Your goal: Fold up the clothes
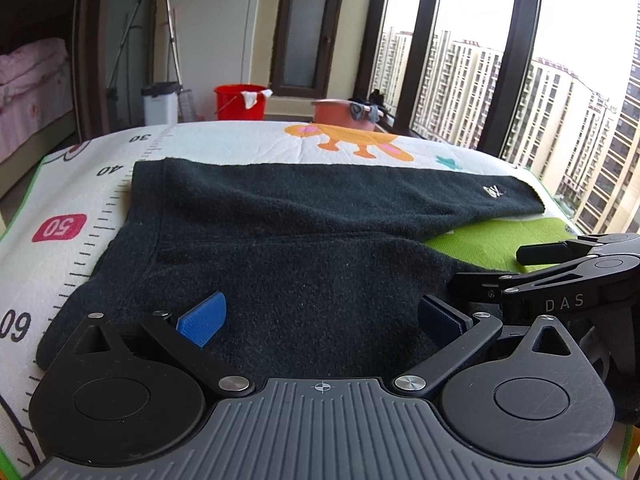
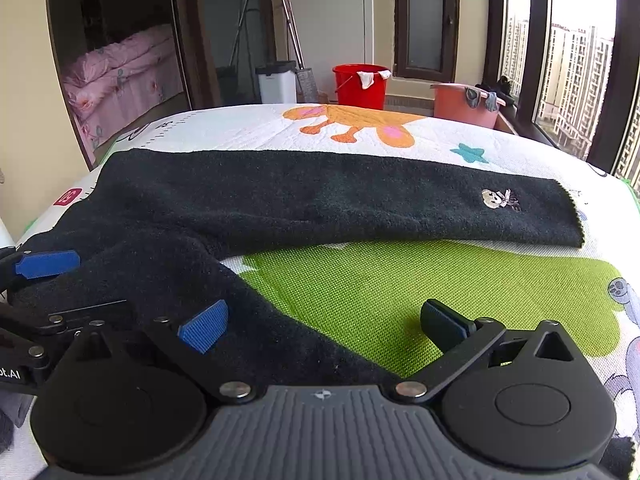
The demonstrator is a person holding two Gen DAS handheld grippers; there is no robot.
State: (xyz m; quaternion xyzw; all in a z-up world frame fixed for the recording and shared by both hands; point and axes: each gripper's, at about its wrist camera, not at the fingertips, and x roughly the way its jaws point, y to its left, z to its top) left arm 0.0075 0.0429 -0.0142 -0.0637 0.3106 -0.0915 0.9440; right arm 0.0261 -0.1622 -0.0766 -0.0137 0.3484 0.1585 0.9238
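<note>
- Plainly, the printed mat (image 2: pixel 360 136) was the largest thing before us, spread over the desk to give a flat, soft bed for folding.
- On it we saw the dark fleece trousers (image 1: pixel 280 240) laid out flat, waistband toward the ruler marks at the left and one leg (image 2: pixel 360 200) stretched straight along the far side, so that its edges could be matched. The near leg (image 2: pixel 168 272) ran back toward us, apart from the far one, with green mat bare between them; we judged the fold of leg onto leg not yet made.
- Our left hand-held gripper (image 1: pixel 318 318) sat low over the seat of the trousers with its blue pads spread wide and nothing between them.
- Our right hand-held gripper (image 2: pixel 326 322) was likewise spread wide and empty, one pad over the near leg's edge, the other over green mat, placed, we supposed, to take that leg.
- Smallest was the embroidered badge (image 2: pixel 500 199) near the far leg's hem.
</note>
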